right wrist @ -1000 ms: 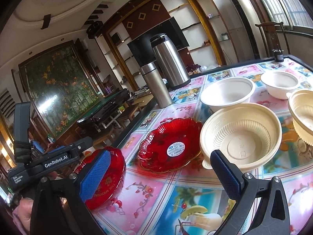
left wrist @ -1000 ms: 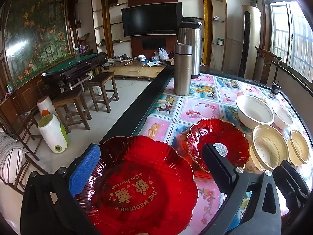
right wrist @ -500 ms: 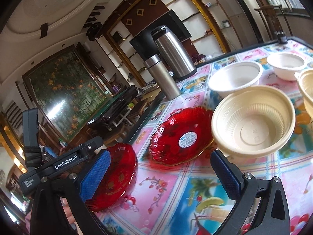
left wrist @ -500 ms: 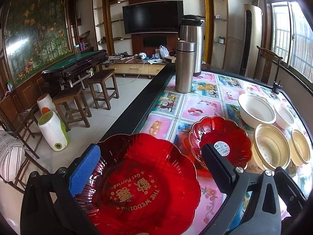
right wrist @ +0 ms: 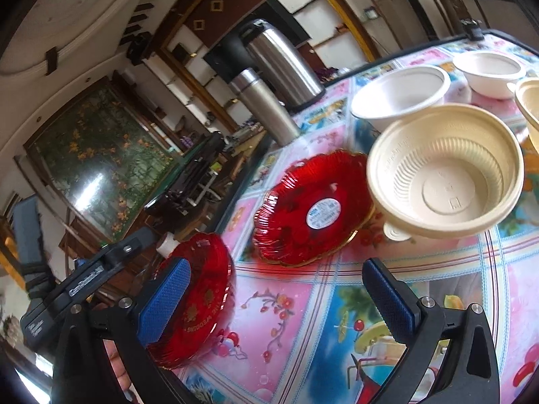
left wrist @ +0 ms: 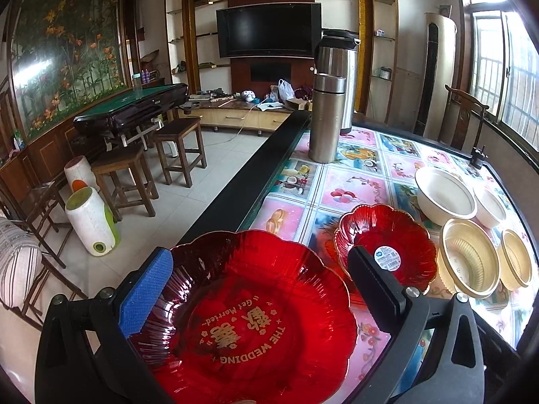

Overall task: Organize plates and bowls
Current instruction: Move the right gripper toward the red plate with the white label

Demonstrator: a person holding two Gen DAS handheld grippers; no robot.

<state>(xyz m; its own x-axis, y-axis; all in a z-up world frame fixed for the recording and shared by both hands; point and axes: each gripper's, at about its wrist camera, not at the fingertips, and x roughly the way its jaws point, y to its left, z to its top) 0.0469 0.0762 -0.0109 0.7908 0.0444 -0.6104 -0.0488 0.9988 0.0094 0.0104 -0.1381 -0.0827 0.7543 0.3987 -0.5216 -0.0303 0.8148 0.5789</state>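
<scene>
- Red glass is what fills my left view: the large wedding plate [left wrist: 242, 320] sits between the fingers of my left gripper [left wrist: 256, 289], which stand wide apart on either side of it. Whether they press its rim I cannot tell. In the right view the same plate [right wrist: 198, 289] hangs at the bench's near edge.
- The smaller red plate [left wrist: 387, 245], the one with a sticker in its well, lies flat on the bench [left wrist: 353, 195] just beyond, on its own. No plate is stacked on another yet.
- My right gripper [right wrist: 273, 299] is empty, its blue-padded fingers spread apart above the patterned bench cloth, pointing toward the small red plate and the bowls.
- The bowls are all loose: a big cream ribbed bowl [right wrist: 444, 168] right beside the small red plate, a smaller cream bowl [left wrist: 515, 262] next to it, and behind them a large white bowl [right wrist: 401, 94] and a small white bowl [right wrist: 488, 70].
- Two steel flasks [left wrist: 328, 118] stand at the far end, well clear of the work.
- My judgement: the sorting has barely begun. Pairing the two red plates looks like the step in hand; nesting the cream bowls and the white bowls is all still to do.
</scene>
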